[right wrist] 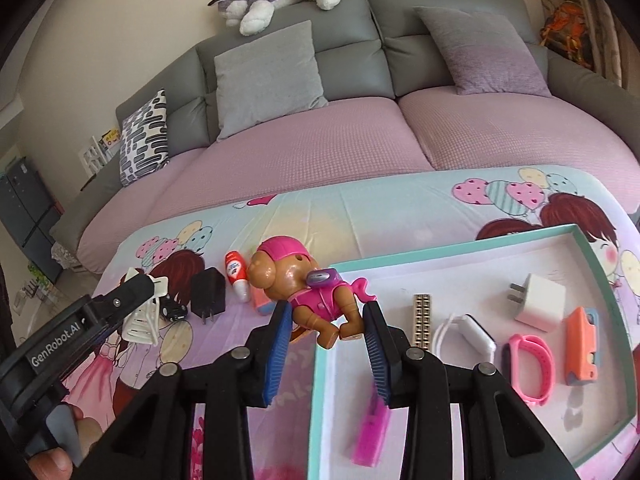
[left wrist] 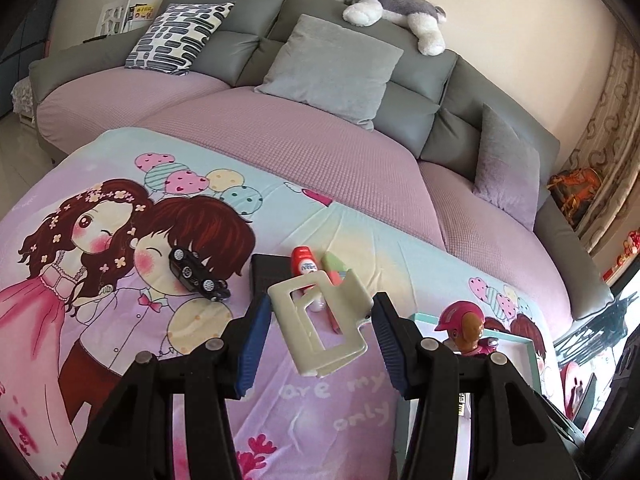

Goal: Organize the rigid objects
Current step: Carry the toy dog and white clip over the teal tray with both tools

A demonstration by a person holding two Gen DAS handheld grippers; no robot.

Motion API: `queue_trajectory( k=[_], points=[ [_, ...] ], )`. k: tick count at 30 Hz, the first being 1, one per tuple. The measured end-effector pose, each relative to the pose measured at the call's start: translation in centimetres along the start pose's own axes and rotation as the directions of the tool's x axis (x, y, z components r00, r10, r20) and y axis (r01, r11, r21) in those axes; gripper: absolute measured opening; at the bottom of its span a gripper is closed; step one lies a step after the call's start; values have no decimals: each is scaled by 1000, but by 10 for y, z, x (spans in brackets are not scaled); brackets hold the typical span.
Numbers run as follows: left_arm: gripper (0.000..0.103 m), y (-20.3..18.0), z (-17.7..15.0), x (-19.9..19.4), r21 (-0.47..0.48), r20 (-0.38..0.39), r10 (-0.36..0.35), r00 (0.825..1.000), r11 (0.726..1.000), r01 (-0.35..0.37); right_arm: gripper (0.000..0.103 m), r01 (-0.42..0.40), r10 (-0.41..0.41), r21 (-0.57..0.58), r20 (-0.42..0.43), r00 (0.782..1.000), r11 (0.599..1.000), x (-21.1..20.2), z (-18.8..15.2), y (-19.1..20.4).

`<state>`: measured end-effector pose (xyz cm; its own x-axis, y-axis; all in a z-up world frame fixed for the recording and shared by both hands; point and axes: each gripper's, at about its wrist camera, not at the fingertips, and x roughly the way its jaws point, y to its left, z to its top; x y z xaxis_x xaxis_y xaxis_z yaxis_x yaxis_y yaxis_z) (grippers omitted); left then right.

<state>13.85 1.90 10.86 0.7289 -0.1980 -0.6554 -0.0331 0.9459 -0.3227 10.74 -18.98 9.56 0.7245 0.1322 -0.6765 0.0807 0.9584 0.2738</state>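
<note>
Two grippers lifted over a cartoon-print cloth, each pinching one toy or clip.

A grey sofa [left wrist: 328,12] with pink seat covers fills the background, and in front of it the cartoon-print cloth [left wrist: 100,260] covers the desk. On the cloth sits a shallow teal-rimmed tray [right wrist: 452,250] holding a white plug [right wrist: 540,304], an orange case [right wrist: 581,354], a pink band [right wrist: 530,368], a white clip and a pink comb [right wrist: 370,436]. The right gripper [right wrist: 326,334] has its jaws pressed on a pink pup figure [right wrist: 308,292], held in the air at the tray's left edge. The left gripper [left wrist: 318,338] pinches a cream plastic clip [left wrist: 320,320] above the cloth. Still on the cloth lie a black plug [right wrist: 208,292], a black toy car [left wrist: 196,270] and a red-and-white tube [right wrist: 236,276], close together.
</note>
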Motion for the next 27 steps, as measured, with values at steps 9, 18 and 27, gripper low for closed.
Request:
queue_trajectory(
  k=[9,18,27],
  points=[
    [54,-54,-16,6,116,-53,-69,996,991,74,39,116,-119,139,12,993,983,-32,-2,-71],
    [54,-108,-41,17,250,-140,-91,986,960,124,39,211,-208,270,-41,977,939,-35,-13,-131],
    [54,-148,-67,33,377,-213,-39,976,919,119,39,219,-207,298,-73,976,929,-36,-17,-156]
  ],
)
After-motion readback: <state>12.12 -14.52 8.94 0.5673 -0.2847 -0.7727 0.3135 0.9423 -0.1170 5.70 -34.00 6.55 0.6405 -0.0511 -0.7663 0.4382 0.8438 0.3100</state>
